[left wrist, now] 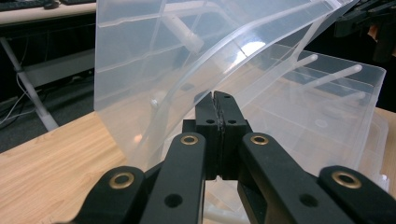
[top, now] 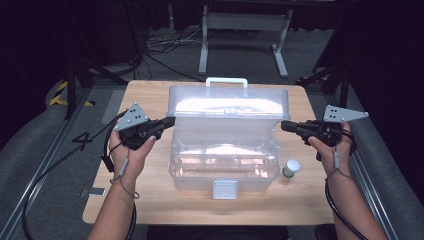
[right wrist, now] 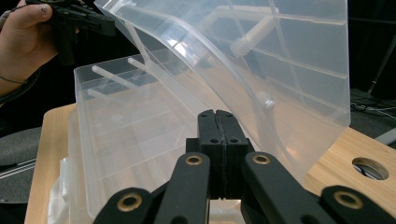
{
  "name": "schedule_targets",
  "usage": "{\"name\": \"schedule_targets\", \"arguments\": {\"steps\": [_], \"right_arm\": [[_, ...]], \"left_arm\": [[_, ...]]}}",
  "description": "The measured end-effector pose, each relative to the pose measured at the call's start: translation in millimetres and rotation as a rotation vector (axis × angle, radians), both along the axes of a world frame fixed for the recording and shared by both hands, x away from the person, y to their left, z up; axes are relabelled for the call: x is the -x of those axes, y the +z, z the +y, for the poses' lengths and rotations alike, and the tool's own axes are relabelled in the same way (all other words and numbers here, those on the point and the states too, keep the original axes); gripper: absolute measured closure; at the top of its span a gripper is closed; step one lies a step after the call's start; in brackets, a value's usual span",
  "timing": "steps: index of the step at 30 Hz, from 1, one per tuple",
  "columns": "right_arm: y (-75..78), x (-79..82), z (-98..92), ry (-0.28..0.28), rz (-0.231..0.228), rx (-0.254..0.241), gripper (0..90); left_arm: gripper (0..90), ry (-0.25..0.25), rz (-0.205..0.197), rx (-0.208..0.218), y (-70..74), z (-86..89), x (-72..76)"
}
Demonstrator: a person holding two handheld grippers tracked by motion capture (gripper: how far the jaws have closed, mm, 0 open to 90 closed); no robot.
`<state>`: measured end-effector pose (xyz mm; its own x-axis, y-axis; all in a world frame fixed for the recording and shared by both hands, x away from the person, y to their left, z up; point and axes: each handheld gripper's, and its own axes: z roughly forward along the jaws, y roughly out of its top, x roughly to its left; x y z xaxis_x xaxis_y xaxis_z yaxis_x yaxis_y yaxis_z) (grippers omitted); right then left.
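On table [top: 150,200]: one clear box [top: 225,150], one bottle [top: 290,168]; two claws closed, empty.

The storage box [top: 225,150] is clear, see-through plastic with a frosted sheen, and its raised lid [top: 229,102] is the same, with a white handle [top: 226,81]. The counter [top: 150,200] is pale wood with a fine grain. Both the left gripper [top: 167,121] and right gripper [top: 286,125] are black with brass-coloured rivets and a grey plate on top. A small bottle [top: 290,168] has a white cap.
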<state>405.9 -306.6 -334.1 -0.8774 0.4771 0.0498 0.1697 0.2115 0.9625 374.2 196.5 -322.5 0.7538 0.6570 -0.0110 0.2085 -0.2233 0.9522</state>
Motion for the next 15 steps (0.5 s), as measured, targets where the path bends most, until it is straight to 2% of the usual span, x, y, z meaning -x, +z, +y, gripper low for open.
{"name": "schedule_targets", "arguments": {"steps": [4,10,15], "right_arm": [[-0.1,0.8,-0.2,-0.009,0.000,0.013,90.0],[2.1,7.7,-3.5,-0.035,-0.024,0.031,89.7],[6.1,15.3,-8.4,-0.083,-0.055,0.035,83.3]], "left_arm": [[89.7,-0.001,0.000,0.002,-0.1,0.4,-1.5],[89.6,0.004,0.014,0.015,0.5,0.8,-3.4],[89.6,0.005,0.017,0.011,0.9,-0.4,-5.4]]}}
